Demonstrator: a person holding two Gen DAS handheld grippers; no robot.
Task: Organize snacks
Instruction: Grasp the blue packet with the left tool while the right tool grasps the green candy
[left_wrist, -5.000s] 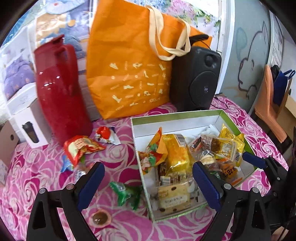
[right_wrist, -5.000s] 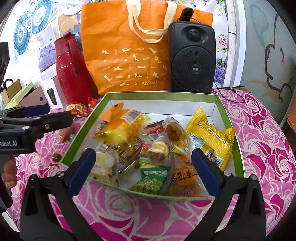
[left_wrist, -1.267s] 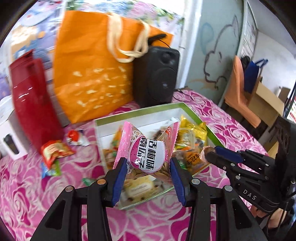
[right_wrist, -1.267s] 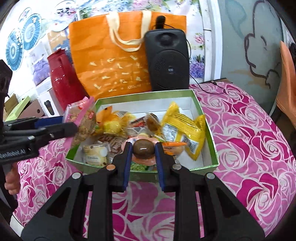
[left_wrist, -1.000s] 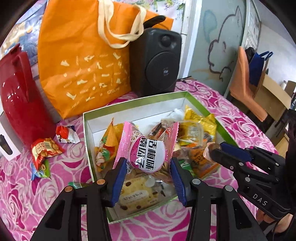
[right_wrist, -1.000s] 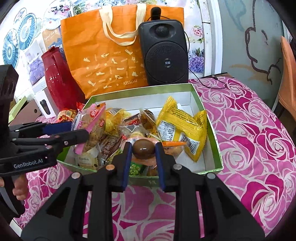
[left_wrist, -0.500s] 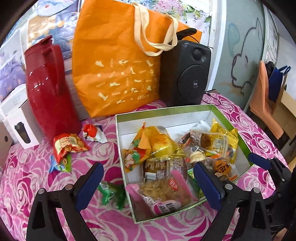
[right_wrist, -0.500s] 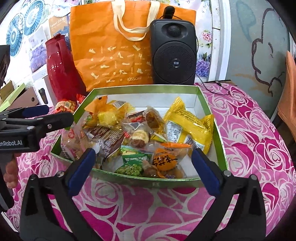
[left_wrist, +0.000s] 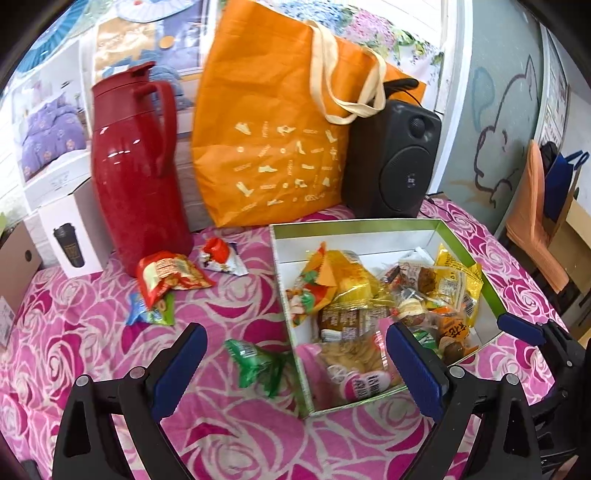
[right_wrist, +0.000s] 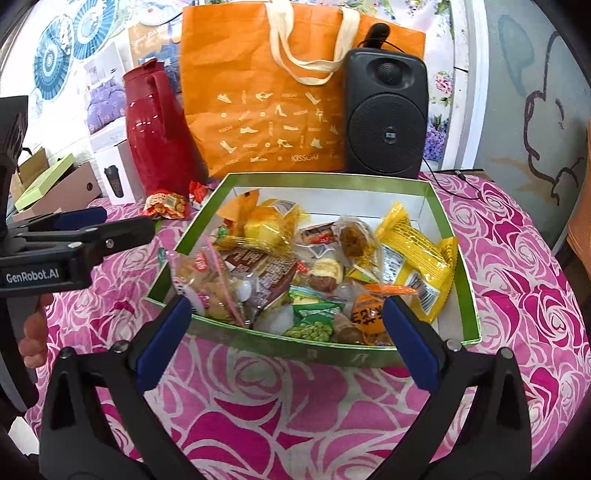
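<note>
One green-rimmed box (left_wrist: 354, 226) sits at centre right of the left wrist view on the rose-patterned tabletop (left_wrist: 74, 350), filled with a heap of wrapped snacks: a pink cracker packet (left_wrist: 354, 369) in its near corner, a yellow packet (right_wrist: 413, 254) at the right. Four snacks lie outside it at centre left: a green packet (left_wrist: 258, 365), a red packet (left_wrist: 166, 277), a blue-green wrapper (left_wrist: 149, 312) and a small red-and-white one (left_wrist: 219, 254). Both tools, left (left_wrist: 295, 365) and right (right_wrist: 284, 339), are spread wide and empty.
</note>
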